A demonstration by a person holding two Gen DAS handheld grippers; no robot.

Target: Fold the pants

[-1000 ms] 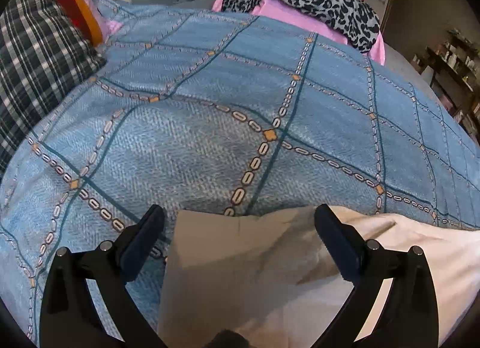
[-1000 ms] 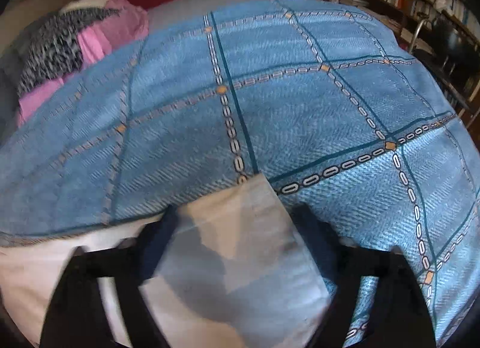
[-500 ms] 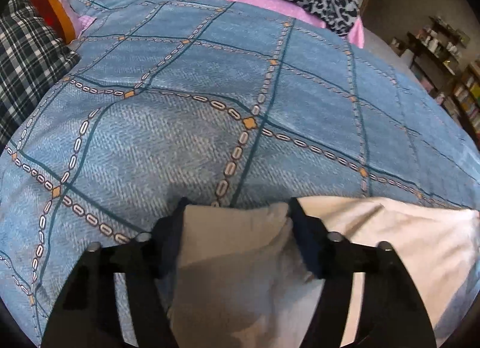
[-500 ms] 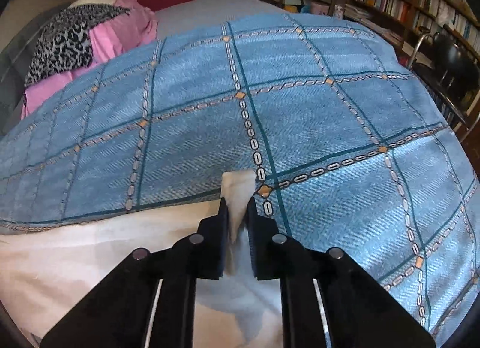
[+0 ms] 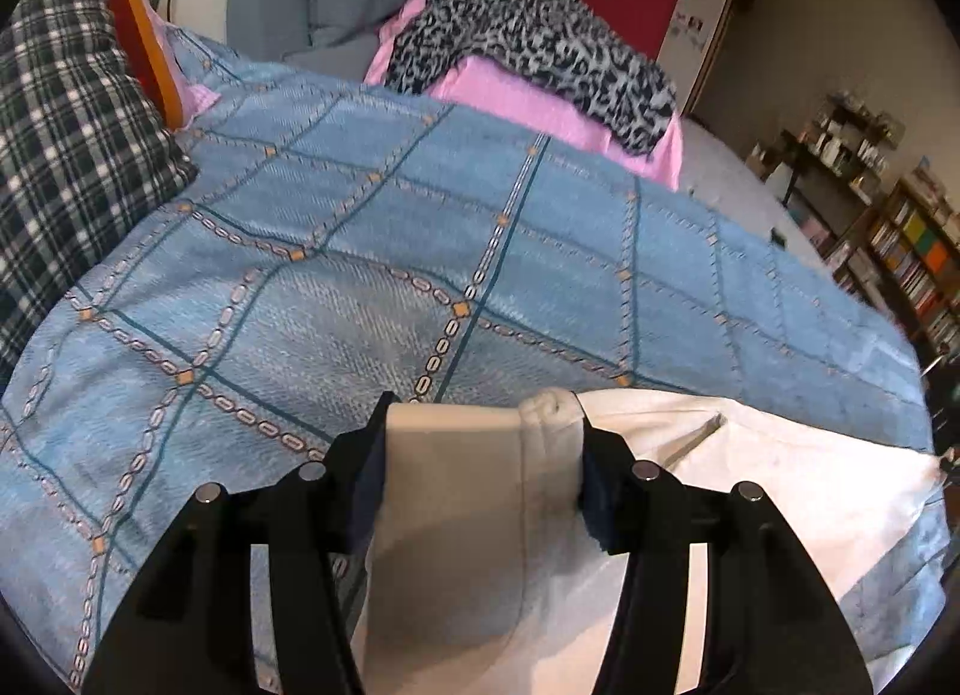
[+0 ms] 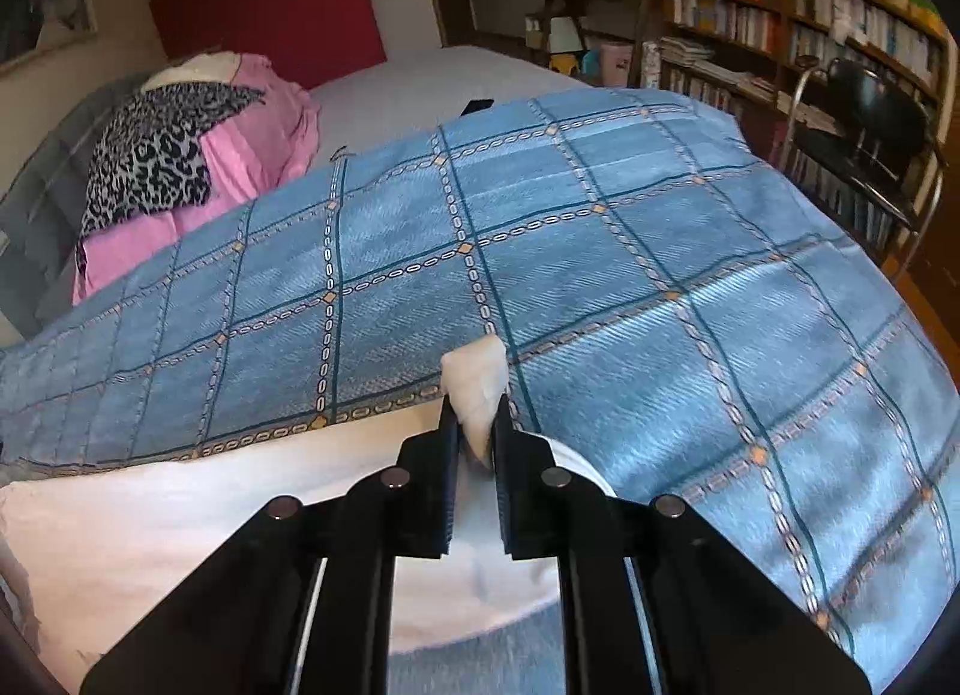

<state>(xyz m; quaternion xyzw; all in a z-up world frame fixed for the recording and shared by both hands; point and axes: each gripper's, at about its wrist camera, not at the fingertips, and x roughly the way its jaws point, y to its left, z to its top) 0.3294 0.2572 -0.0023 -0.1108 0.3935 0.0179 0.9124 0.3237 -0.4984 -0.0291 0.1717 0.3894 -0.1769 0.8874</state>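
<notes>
Cream-white pants (image 5: 750, 491) lie on a blue patterned bedspread (image 5: 420, 251). My left gripper (image 5: 483, 455) is closed partway on a wide bunched corner of the pants, with cloth filling the gap between its fingers and lifted off the bed. My right gripper (image 6: 477, 431) is shut tight on another corner of the pants (image 6: 180, 515), and a tuft of cloth pokes out past its fingertips. The pants spread to the left below the right gripper.
A pink garment with a leopard-print cloth (image 5: 540, 53) lies at the far end of the bed. A plaid pillow (image 5: 66, 155) sits far left. Bookshelves (image 6: 810, 35) and a black chair (image 6: 870, 113) stand to the right of the bed.
Both grippers closed on the pants' corners, the right one fully and the left one partway, and have lifted the cloth upward off the bedspread.
</notes>
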